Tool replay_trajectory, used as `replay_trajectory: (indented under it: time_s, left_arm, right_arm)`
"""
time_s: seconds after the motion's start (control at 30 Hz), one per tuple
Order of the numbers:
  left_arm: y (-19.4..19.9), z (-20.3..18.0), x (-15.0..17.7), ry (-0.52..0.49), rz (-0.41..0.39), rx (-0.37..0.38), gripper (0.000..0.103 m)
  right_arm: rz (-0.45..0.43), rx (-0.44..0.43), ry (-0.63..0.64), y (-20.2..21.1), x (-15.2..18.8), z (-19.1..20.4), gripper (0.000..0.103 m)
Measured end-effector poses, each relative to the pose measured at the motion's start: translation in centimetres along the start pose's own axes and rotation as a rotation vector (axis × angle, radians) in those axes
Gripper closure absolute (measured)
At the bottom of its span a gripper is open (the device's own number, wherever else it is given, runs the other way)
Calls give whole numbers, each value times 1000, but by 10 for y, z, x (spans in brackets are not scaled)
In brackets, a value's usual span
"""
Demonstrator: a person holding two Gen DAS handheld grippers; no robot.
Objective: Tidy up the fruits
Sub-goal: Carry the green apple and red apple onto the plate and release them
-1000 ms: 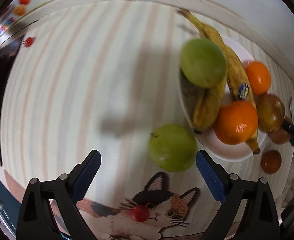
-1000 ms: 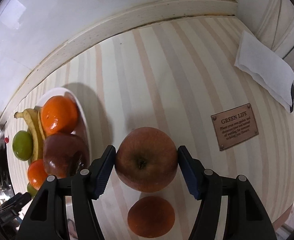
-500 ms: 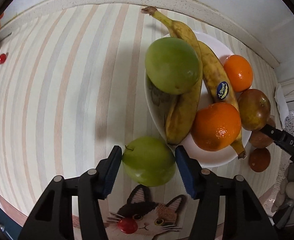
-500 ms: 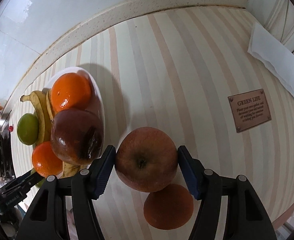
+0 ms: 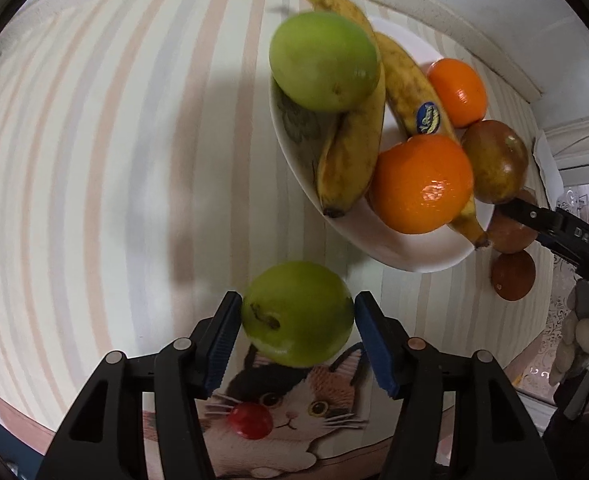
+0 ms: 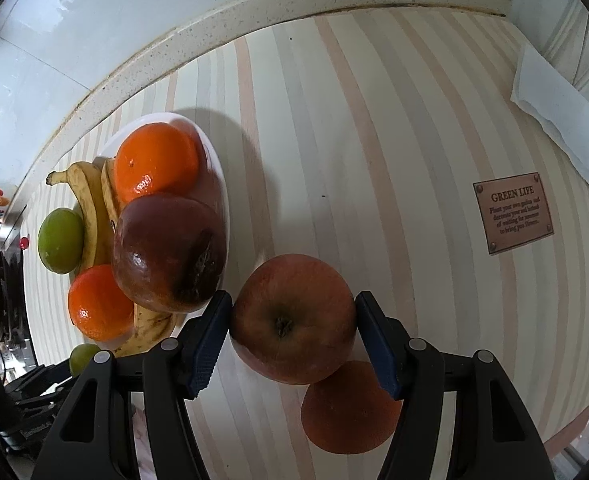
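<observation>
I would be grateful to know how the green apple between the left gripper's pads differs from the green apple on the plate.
The green apple by the left gripper sits off the white plate, over the striped cloth and cat picture; the green apple on the plate rests against the bananas. The first sits between the left gripper pads, whose jaws are opening; nothing grips the second. The first shows a dark stem. Both are round, green and whole.
</observation>
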State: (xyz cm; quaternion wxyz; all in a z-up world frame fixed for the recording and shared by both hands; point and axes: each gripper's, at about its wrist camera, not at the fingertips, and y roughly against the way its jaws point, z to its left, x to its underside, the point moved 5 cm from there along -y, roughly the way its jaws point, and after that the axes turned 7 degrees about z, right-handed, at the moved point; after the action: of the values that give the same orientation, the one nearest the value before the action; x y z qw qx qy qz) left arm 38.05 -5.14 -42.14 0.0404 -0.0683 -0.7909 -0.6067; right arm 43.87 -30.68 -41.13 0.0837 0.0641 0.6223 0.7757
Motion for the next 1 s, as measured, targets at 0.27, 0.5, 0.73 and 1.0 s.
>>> replay_trajectory:
  time_s: [0.27, 0.5, 0.73, 1.0]
  left_arm:
    - [0, 10, 5, 57, -33, -27, 48]
    - [31, 12, 16, 63, -107, -49, 48]
    - [85, -9, 4, 26, -192, 14, 48]
    - [134, -55, -69, -105, -225, 20, 48]
  right_arm:
    - [0, 12, 18, 5, -2, -1, 37]
    - [-52, 18, 27, 21, 2, -2, 37]
    - [-106, -33, 23, 51, -2, 3, 37]
    - [-190, -153, 81, 99, -10, 50, 37]
